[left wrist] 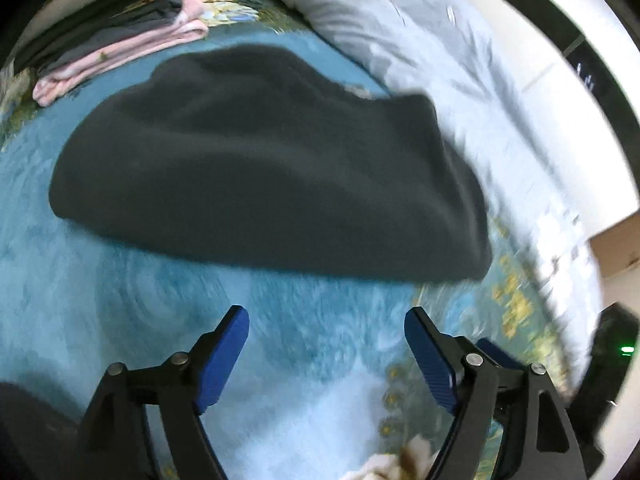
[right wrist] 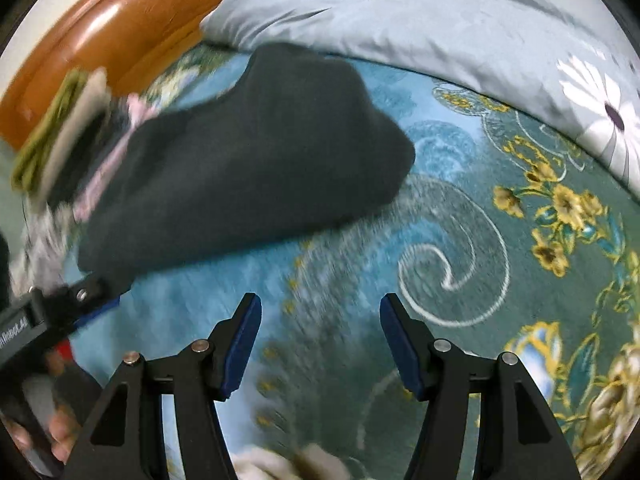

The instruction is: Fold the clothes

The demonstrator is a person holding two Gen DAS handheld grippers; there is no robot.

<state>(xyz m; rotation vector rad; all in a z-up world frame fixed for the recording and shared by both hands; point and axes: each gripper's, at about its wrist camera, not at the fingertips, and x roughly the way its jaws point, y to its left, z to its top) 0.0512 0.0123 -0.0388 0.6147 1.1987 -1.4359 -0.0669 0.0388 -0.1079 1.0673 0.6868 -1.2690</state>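
Left wrist view: the left gripper (left wrist: 326, 354) fills the bottom of the frame, its black hinged arms ending in ribbed blue pads (left wrist: 224, 360) that stand wide apart with nothing between them. Ahead of it, across the middle of the frame, lies the dark garment (left wrist: 256, 168), a thick, fuzzy charcoal fabric folded into a rounded, dome-like mass with a soft matte nap. It rests on a teal bedspread (left wrist: 120, 320) of plush texture with swirling relief and yellow flowers toward the right. In the upper left sits a stack of folded clothes (left wrist: 116, 44), pink and dark grey layers. A pale grey quilt (left wrist: 404, 36), smooth and creased, runs along the upper right. Much of the frame is motion-blurred.

Right wrist view: the right gripper (right wrist: 320, 344) occupies the bottom, its blue-padded fingers (right wrist: 400, 344) spread and empty over the bedspread (right wrist: 460, 216), where white spiral scrolls and yellow blossoms are woven in. The dark garment (right wrist: 248, 160) lies at centre left, lumpy and tapered toward the top. At its lower left edge the left gripper (right wrist: 86, 300) shows, black with a blue pad, just beside the fabric; whether it touches is unclear. A glossy orange-brown wooden headboard (right wrist: 120, 28) curves across the upper left, and the grey quilt (right wrist: 400, 12), with a white flower print, covers the top right.
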